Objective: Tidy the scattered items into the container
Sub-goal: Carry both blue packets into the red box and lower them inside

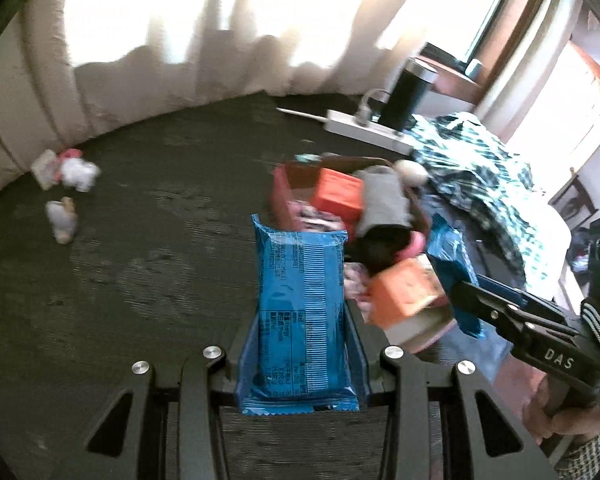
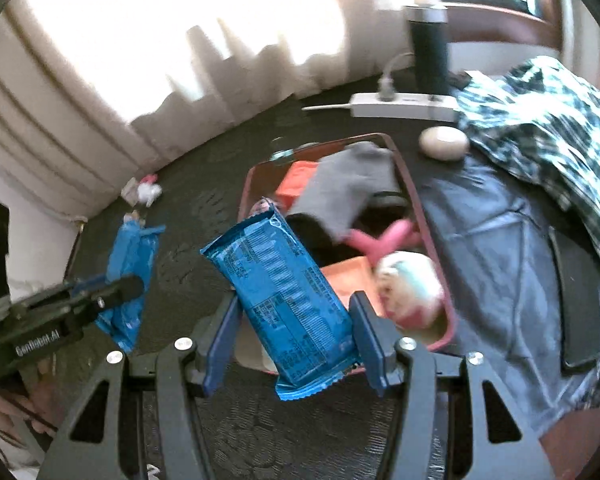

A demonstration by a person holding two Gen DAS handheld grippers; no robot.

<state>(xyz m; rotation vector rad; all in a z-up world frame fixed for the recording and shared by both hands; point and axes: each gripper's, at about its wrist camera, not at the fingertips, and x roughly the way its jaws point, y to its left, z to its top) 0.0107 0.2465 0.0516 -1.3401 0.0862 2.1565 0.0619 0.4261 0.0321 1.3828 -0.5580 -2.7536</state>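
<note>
Each gripper carries a blue snack packet. In the left wrist view my left gripper (image 1: pixel 302 328) is shut on one blue packet (image 1: pixel 300 292), which stands lengthwise between the blue fingers, just left of the pink-rimmed container (image 1: pixel 277 196). In the right wrist view my right gripper (image 2: pixel 295 336) is shut on a second blue packet (image 2: pixel 283 292), tilted over the container's (image 2: pixel 416 208) near end. The container holds orange boxes (image 2: pixel 346 276), a grey sock (image 2: pixel 348 188), a pink item and a pale plush toy (image 2: pixel 408 284). The left gripper (image 2: pixel 131 286) shows at the left with its packet (image 2: pixel 133 252).
Small white toys (image 1: pixel 77 172) (image 1: pixel 61 220) lie on the dark tabletop near the curtain. A white power strip (image 2: pixel 404 106), a black tumbler (image 2: pixel 430 56), a beige oval object (image 2: pixel 444 142), a patterned cloth (image 2: pixel 540 120) and a dark garment (image 2: pixel 500 248) fill the right side.
</note>
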